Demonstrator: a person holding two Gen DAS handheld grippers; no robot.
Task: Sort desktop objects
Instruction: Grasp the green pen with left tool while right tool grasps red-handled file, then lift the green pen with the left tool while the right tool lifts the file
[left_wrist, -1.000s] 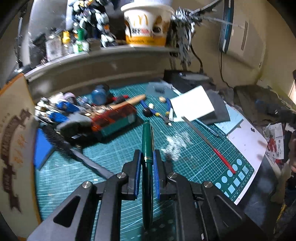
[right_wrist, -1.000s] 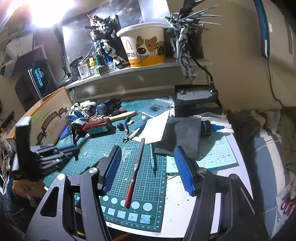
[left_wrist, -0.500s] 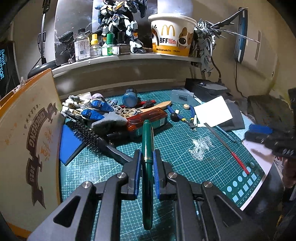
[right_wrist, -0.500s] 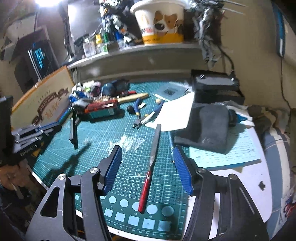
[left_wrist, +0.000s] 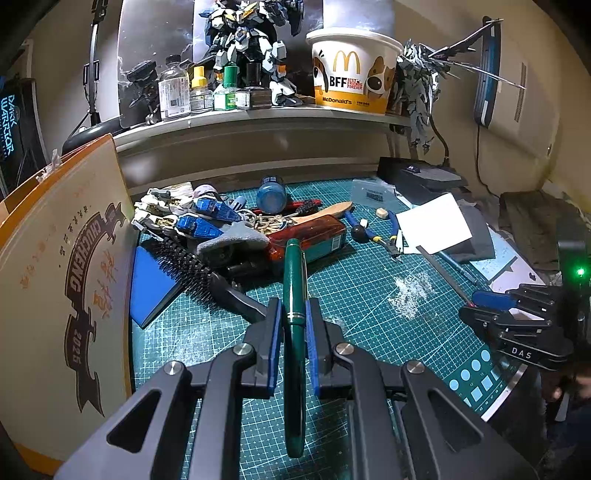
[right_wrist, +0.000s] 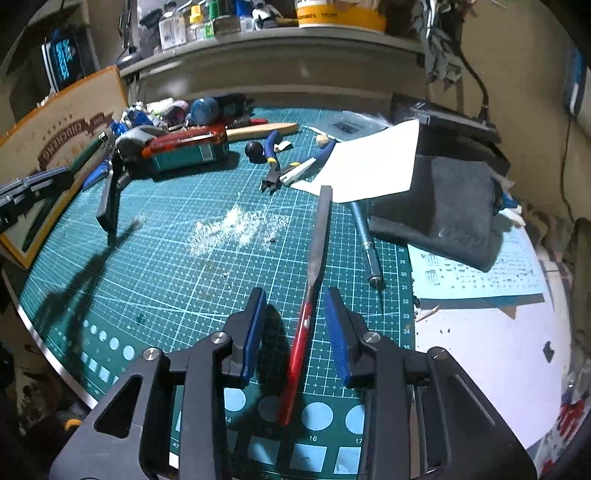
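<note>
My left gripper (left_wrist: 293, 321) is shut on a green pen (left_wrist: 294, 295) and holds it above the green cutting mat (left_wrist: 354, 295); the pen points toward the pile at the back. My right gripper (right_wrist: 297, 314) is open, its blue pads on either side of the red handle of a metal file (right_wrist: 314, 258) that lies on the mat (right_wrist: 166, 258). The right gripper also shows in the left wrist view (left_wrist: 517, 321) at the right edge. The left gripper shows in the right wrist view (right_wrist: 33, 188) at the far left.
A pile with a hairbrush (left_wrist: 199, 273), an orange box (left_wrist: 314, 240) and blue model parts (left_wrist: 199, 225) lies at the back left. Nippers (right_wrist: 273, 162), white paper (right_wrist: 373, 162), a grey cloth (right_wrist: 443, 206) and a metal rod (right_wrist: 367, 243) lie nearby. A printed board (left_wrist: 55, 295) stands left.
My right gripper has come down and forward over the file, so its handle now lies between the open pads. My left gripper has lifted and drawn back with the pen.
</note>
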